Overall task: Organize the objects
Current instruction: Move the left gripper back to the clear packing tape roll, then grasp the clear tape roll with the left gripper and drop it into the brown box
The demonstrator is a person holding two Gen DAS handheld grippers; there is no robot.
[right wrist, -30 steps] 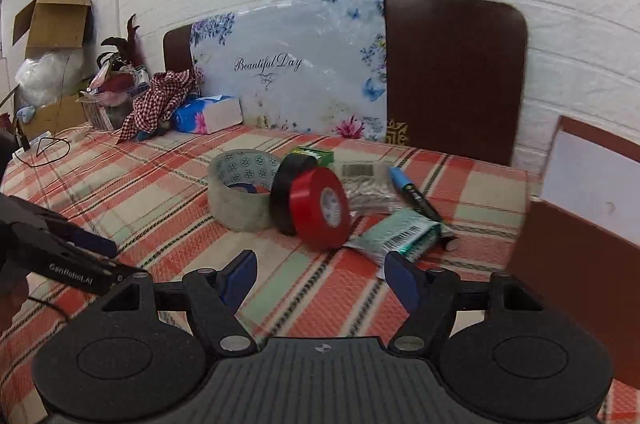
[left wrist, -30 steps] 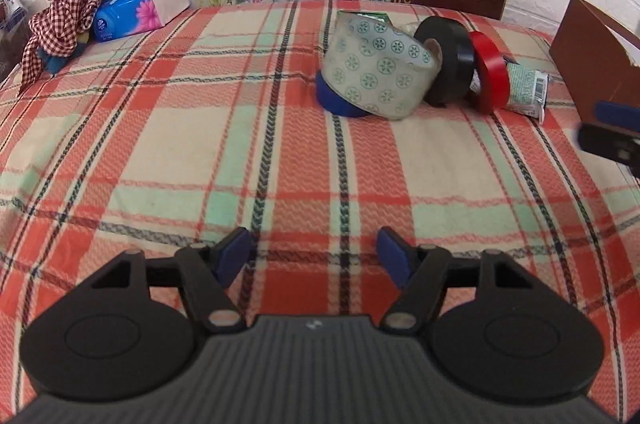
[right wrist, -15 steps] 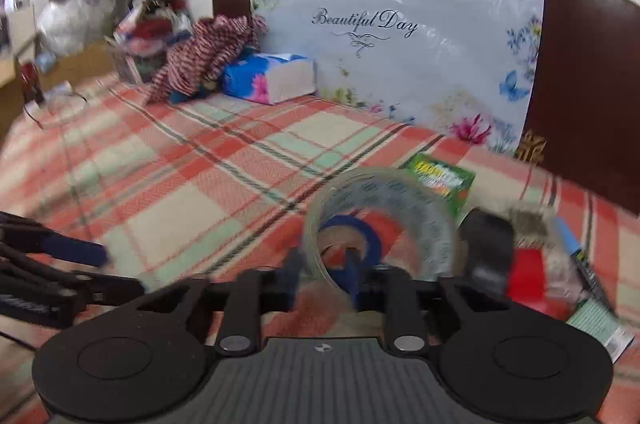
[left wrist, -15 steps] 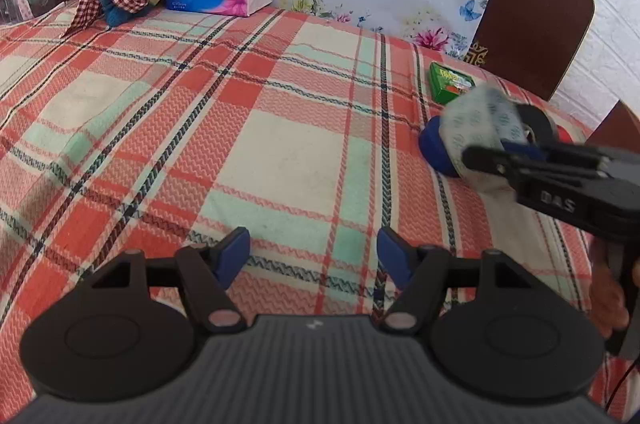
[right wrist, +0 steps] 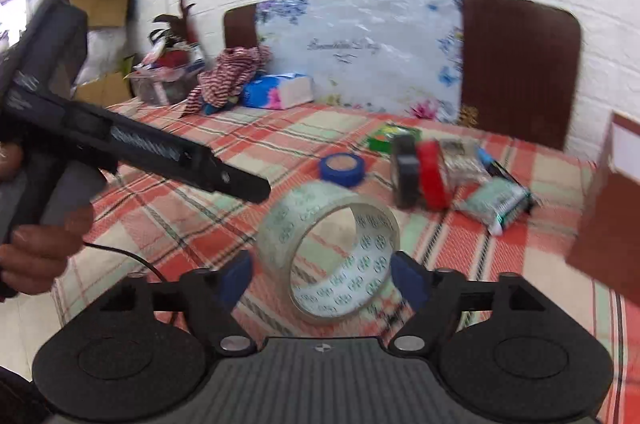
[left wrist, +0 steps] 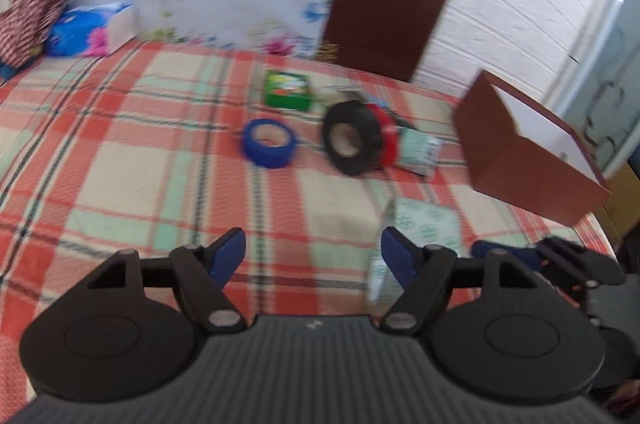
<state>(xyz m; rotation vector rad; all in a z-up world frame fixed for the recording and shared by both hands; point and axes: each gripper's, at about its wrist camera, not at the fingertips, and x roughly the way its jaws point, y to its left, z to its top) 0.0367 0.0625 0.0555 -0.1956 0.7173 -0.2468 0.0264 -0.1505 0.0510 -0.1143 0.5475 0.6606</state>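
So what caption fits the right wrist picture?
Right gripper with a patterned tape roll between its fingers, above a plaid cloth.

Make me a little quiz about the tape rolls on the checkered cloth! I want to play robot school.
1. True or false: the blue roll lies flat on the tablecloth.
2. Pick one: what sits between the fingers of the right gripper? A) the clear patterned roll B) a spoon C) a cup
3. Fill the gap: the black roll stands on its edge right beside the ___ roll.

Key: 1 true; 2 A; 3 the red roll.
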